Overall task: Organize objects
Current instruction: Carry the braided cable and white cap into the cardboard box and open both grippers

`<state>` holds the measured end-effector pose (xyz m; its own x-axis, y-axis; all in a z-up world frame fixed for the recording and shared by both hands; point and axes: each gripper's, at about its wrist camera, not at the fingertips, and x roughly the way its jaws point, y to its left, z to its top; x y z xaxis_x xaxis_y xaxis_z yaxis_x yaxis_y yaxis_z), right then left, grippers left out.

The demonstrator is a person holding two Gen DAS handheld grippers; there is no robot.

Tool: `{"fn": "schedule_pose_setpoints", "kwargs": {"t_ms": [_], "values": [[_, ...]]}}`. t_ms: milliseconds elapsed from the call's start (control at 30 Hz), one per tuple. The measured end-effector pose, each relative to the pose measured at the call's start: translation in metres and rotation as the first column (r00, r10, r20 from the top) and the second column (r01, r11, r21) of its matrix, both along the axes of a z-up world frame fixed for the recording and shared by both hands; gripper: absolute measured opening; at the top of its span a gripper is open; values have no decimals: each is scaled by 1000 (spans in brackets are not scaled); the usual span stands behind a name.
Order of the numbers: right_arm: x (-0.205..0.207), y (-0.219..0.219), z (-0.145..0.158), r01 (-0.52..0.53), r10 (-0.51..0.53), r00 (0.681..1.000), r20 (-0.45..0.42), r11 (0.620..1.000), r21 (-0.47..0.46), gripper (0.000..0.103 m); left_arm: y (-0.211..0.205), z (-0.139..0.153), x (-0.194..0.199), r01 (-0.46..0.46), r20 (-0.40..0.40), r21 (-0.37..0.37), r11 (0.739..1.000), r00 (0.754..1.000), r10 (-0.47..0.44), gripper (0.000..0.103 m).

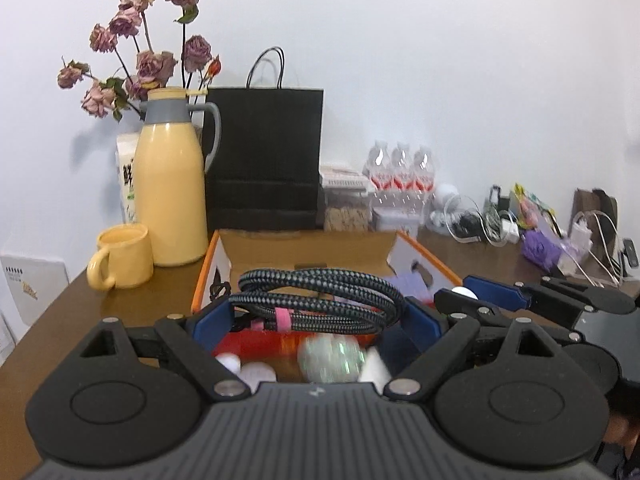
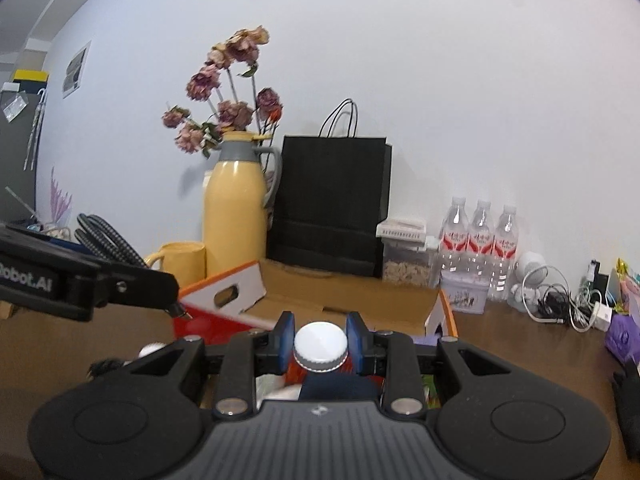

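Behind box (image 1: pixel 416 252): thermos (image 1: pixel 170 196), mug (image 1: pixel 122 262), bag (image 1: pixel 264 156).

- Cable (image 1: pixel 320 300): a dark braided coil bound by a pink strap, lying flat at the centre of the left wrist frame, pinched between 2 blue pads above the box.
- Bottle (image 2: pixel 320 347): white ribbed cap on a dark body, upright at lower centre of the right wrist frame, gripped at the cap between 2 blue pads.
- Box (image 1: pixel 416 254): open cardboard carton with orange edges and white walls, mid-frame, with blurred white and clear items inside.
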<state>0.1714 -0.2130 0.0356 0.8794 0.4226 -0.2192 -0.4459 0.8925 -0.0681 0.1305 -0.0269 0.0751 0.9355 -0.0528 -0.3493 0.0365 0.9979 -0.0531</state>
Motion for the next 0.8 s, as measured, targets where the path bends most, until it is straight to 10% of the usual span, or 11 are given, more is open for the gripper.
{"fn": "schedule_pose_setpoints", "kwargs": {"t_ms": [433, 800], "values": [[123, 24, -5, 79, -80, 994, -71, 997, -8, 27, 4, -12, 135, -67, -41, -33, 997, 997, 65, 90], [145, 23, -32, 84, -88, 985, -148, 996, -33, 27, 3, -38, 160, -86, -85, 14, 996, 993, 87, 91]]}}
